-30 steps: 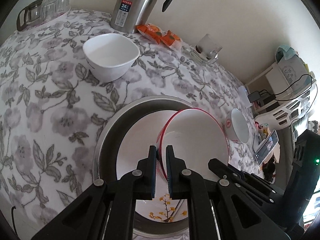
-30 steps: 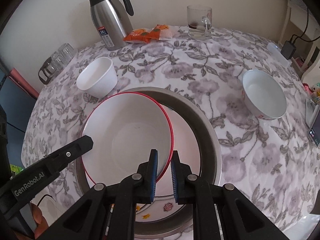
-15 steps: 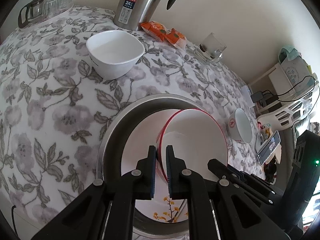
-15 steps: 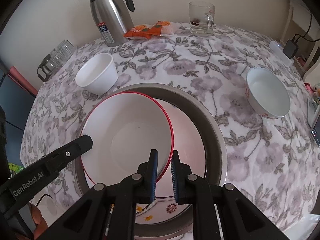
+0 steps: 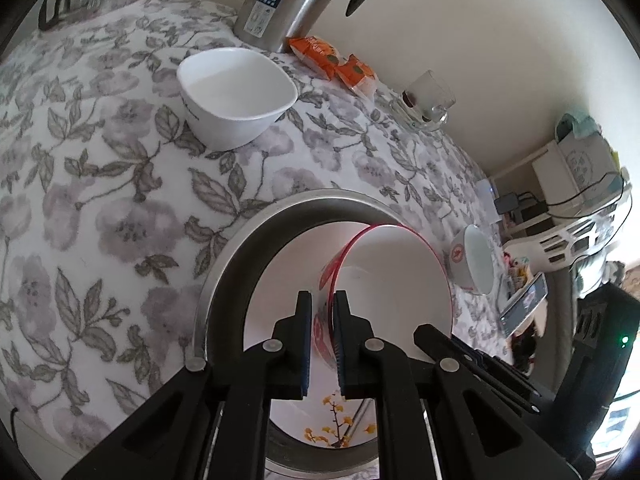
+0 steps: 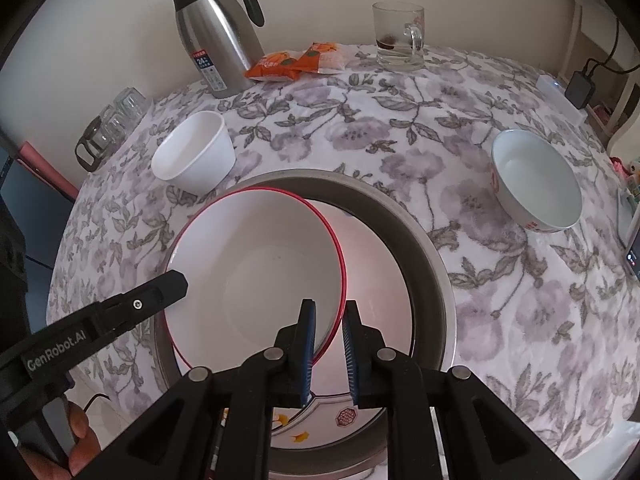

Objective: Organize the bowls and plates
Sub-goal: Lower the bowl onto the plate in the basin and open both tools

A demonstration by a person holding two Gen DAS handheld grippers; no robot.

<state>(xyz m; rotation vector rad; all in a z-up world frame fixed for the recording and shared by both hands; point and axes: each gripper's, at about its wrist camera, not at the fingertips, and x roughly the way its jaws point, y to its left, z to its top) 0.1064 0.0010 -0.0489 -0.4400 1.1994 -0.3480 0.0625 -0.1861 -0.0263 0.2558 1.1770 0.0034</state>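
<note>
Both the left gripper [image 5: 322,300] and right gripper [image 6: 329,308] pinch the red-rimmed bowl [image 6: 256,264] tilted over the steel basin [image 6: 424,240] at lower centre

You have three bowls: a red-rimmed one [image 6: 256,264], a white one [image 6: 194,154], a patterned one [image 6: 536,180]. One metal basin [image 6: 424,224], one kettle [image 6: 212,40], one mug [image 6: 398,36].

Left tongs [image 5: 322,300] pinched narrow on rim; right tongs [image 6: 330,312] likewise, pointing forward-down.
</note>
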